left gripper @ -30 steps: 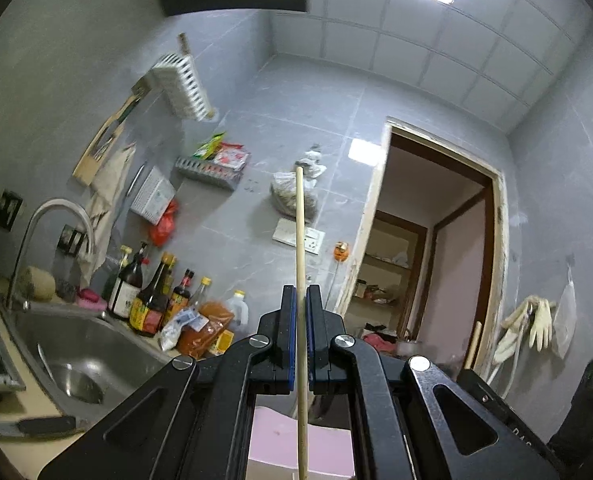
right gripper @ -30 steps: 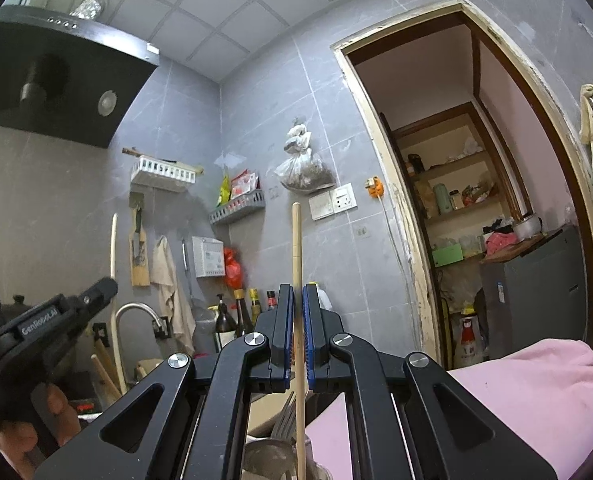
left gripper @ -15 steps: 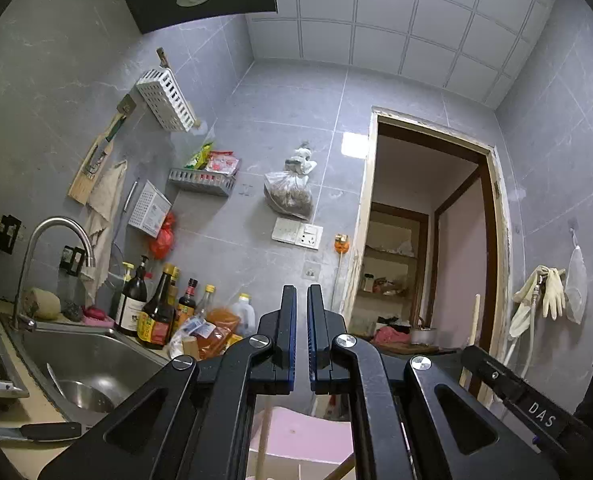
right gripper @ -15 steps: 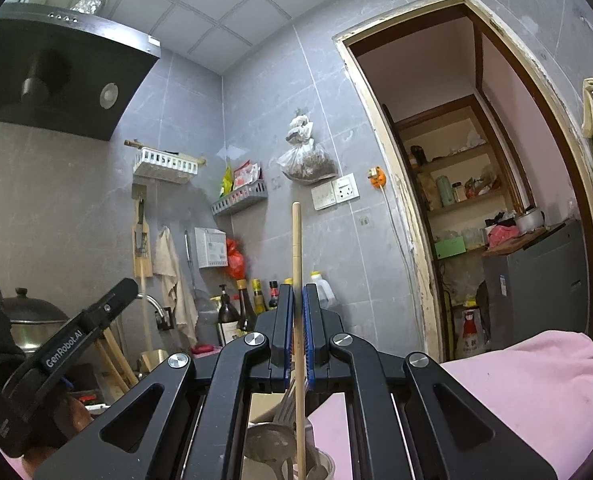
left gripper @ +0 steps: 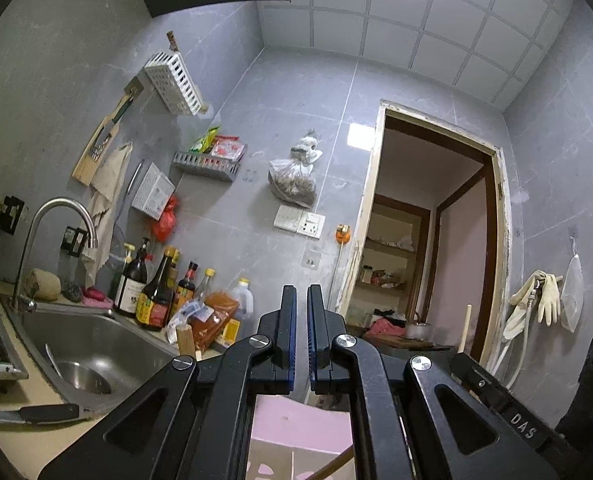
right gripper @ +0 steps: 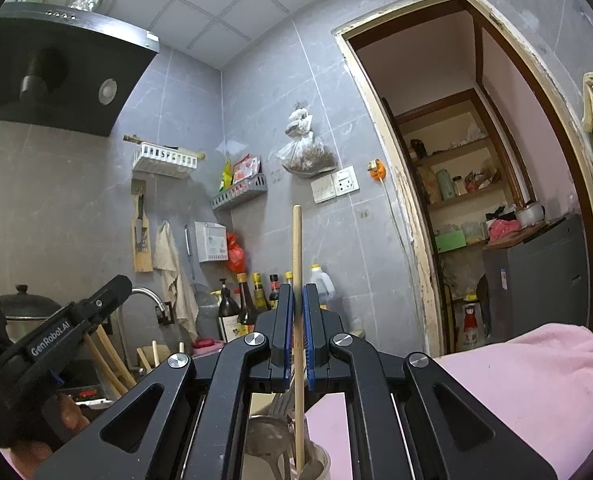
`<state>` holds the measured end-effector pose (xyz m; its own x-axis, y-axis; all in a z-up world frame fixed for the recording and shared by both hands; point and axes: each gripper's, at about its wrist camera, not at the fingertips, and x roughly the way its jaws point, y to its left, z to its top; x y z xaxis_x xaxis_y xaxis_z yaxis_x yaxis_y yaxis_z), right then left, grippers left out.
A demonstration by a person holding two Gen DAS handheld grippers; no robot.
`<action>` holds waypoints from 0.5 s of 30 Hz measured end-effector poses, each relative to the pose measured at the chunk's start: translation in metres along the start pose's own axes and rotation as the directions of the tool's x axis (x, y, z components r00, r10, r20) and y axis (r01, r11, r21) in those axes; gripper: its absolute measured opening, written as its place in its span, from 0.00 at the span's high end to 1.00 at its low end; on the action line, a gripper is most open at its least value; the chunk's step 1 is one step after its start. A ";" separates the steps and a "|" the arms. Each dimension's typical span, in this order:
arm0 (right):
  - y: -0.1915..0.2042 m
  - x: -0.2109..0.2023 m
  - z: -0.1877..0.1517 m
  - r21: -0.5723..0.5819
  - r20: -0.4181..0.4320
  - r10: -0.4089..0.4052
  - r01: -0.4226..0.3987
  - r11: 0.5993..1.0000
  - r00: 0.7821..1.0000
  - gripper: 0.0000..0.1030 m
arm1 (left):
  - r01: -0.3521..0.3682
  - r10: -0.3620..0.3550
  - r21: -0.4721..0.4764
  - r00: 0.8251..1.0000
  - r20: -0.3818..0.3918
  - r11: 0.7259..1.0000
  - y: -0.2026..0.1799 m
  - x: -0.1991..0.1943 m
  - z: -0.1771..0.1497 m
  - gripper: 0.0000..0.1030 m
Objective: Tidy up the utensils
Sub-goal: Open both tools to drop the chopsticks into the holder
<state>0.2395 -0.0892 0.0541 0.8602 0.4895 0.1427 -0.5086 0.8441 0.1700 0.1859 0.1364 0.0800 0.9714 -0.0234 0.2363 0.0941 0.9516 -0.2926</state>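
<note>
**Lower the chopstick straight into the cup**

The left hand-held gripper has its jaws together on nothing. The right hand-held gripper is clamped on an upright wooden chopstick, whose lower end reaches into the utensil cup below, beside a metal ladle. Best, I judge, to keep the stick vertical, sink it until it rests on the cup's bottom, then part the jaws gently so it does not tip out.

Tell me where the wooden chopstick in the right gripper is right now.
In the right wrist view, the chopstick stands upright at centre, clamped in the right gripper, its lower end in the utensil cup below the jaws.
</note>
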 end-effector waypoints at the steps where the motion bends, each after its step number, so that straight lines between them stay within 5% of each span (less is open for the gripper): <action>1: 0.000 0.001 0.000 0.004 -0.007 0.001 -0.001 1.000 1.000 0.97 | -0.004 0.004 -0.007 1.000 -0.013 1.000 0.000 0.000 0.001 0.97; 7: 0.001 0.004 -0.007 -0.004 -0.057 0.005 -0.005 1.000 0.998 0.96 | -0.011 0.006 -0.060 0.997 -0.077 0.998 0.012 -0.005 0.013 0.97; 15: -0.003 0.002 -0.004 0.012 -0.103 -0.015 0.016 1.000 0.995 0.89 | -0.017 0.022 0.030 0.981 -0.193 0.999 -0.002 -0.022 0.018 0.91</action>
<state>0.2435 -0.0901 0.0502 0.8670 0.4968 0.0394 -0.4950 0.8493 0.1838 0.1609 0.1411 0.0925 0.9970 -0.0611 0.0469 0.0715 0.9605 -0.2688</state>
